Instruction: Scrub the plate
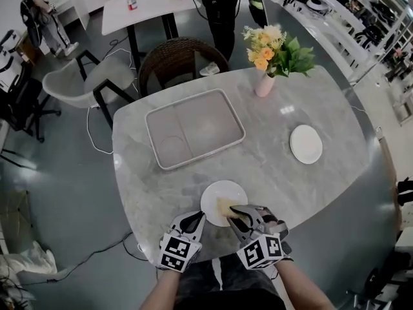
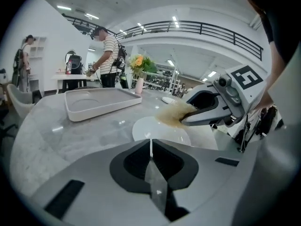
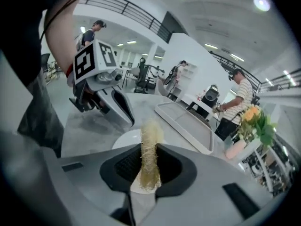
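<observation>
The plate point(image 1: 213, 197) lies at the table's point(image 1: 290, 189) near edge, its near rim partly hidden by both grippers. The left gripper point(image 1: 198, 217) pinches the rim. The right gripper point(image 1: 236, 213) clamps a fibrous scrubber point(image 1: 225, 205) against the plate.

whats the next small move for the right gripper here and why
Probably press the scrub pad down and sweep it across the plate. The right gripper is shut on the pad, which sits over the plate's middle, and the left gripper appears to pinch the rim, so the plate looks steadied for a stroke.
</observation>
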Motion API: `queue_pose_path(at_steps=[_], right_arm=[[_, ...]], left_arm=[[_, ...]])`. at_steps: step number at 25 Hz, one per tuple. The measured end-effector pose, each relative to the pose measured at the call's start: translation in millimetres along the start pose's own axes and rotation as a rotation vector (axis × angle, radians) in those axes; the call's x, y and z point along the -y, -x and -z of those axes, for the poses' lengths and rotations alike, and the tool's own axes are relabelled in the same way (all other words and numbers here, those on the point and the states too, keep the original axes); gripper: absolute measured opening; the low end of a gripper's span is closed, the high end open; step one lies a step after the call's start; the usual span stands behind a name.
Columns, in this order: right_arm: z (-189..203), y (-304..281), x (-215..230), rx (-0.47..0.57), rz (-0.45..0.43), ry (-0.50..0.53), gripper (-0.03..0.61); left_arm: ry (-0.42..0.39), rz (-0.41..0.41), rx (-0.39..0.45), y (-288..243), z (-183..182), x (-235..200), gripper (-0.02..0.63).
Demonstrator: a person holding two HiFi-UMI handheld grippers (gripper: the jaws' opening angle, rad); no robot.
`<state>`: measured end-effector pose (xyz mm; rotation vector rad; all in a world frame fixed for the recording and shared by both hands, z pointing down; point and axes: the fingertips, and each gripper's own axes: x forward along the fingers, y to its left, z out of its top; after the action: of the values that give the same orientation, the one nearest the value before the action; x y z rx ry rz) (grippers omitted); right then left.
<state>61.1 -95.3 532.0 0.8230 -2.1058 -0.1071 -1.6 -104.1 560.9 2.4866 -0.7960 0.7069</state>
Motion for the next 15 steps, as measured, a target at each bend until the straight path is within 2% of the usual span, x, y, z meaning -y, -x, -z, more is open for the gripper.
queue_pose_path(at_steps=[2,6,10,15], right_arm=[[4,-5,3,-0.015,-0.007,0.073,0.077],[9,-12,3,-0.023,-0.034,0.155,0.077],[15,-17,-1,-0.024,-0.058,0.227,0.077],[20,-20,-8,-0.033,-0.071,0.378,0.077]], left_arm=[[-0.004,-0.038,-0.028,-4,4,-4,0.014],[-0.005,-0.091,-0.055,-7,8,-12,0.014],[0.023,-0.112,-0.07,-7,11,-14,0.015],[0.047,-0.116,-0.078,-10,10,-12,0.025]])
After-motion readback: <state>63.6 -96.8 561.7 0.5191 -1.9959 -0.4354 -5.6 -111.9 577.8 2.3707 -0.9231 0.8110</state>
